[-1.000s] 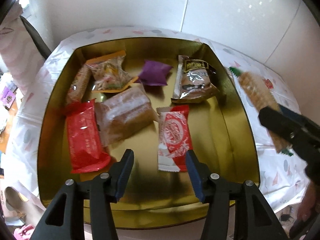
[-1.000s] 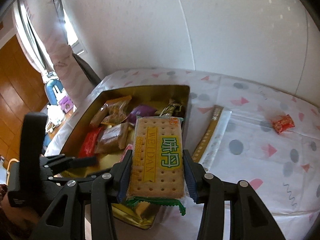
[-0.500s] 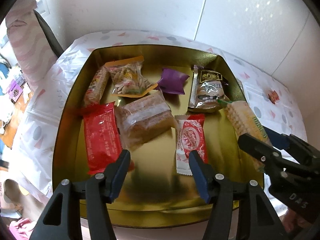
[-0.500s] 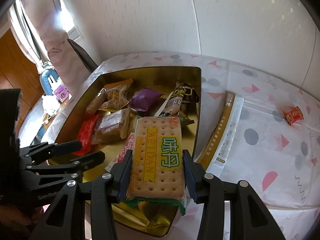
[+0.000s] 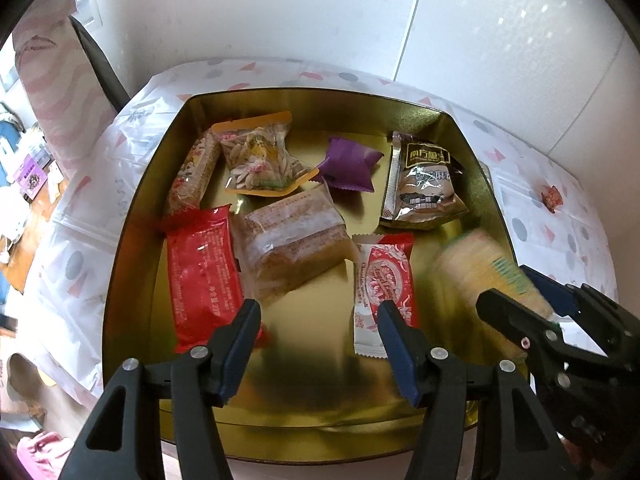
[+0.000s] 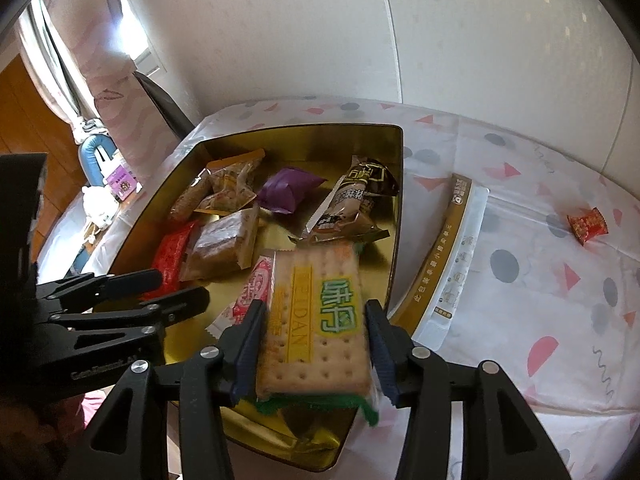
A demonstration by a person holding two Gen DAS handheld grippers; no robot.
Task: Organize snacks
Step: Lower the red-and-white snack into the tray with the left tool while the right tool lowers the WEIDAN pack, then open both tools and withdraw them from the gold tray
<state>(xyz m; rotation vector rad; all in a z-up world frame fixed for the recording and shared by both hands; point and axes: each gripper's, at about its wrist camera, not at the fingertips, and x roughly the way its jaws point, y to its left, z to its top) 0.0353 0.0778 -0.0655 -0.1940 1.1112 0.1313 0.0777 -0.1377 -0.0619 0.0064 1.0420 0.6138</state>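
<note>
I read this as a home, likely a living or dining room. The table carries a thin white cloth (image 6: 520, 208) printed with pink triangles and grey dots, a household covering. Behind it I see plain papered walls (image 6: 304, 32) with a faint speckled pattern. At the left a curtain (image 6: 60, 52) with a pink wave print hangs by a bright window, and a dark chair back (image 6: 160, 104) leans beside it. Below, I note a wooden floor (image 6: 24, 112) with scattered personal clutter. A gold tin (image 5: 132, 248) of mixed packaged snacks sits on the table, ordinary domestic stock.
</note>
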